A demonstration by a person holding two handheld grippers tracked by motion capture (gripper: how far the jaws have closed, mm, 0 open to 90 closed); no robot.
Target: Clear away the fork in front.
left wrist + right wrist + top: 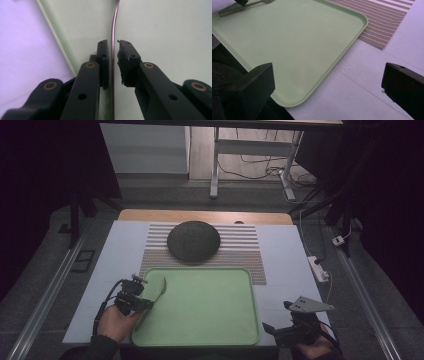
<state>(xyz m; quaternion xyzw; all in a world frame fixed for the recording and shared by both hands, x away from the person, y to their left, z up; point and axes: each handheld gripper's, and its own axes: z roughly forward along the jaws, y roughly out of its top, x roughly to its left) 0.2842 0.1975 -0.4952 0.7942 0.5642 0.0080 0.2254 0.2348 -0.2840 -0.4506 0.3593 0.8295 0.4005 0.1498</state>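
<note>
— What do we have at the centre?

— One thin green sheet [156, 295], which we see standing on edge and curved over the left side of the one green tray [200, 340]. Our left gripper [148, 292] straddles its edge. The jaws are narrow, and we see a sliver of gap at one pad, so they aren't clamping it.

— And our right gripper [277, 317]?

— It sits by the tray's near right corner with its jaws wide and nothing between them.

— What lies beyond the tray?

— We count one dark dome [193, 240], sitting on one striped mat [245, 255] just behind the tray's far rim. All of it rests on one pale table [285, 260]. That makes two grippers and one of everything else.
</note>
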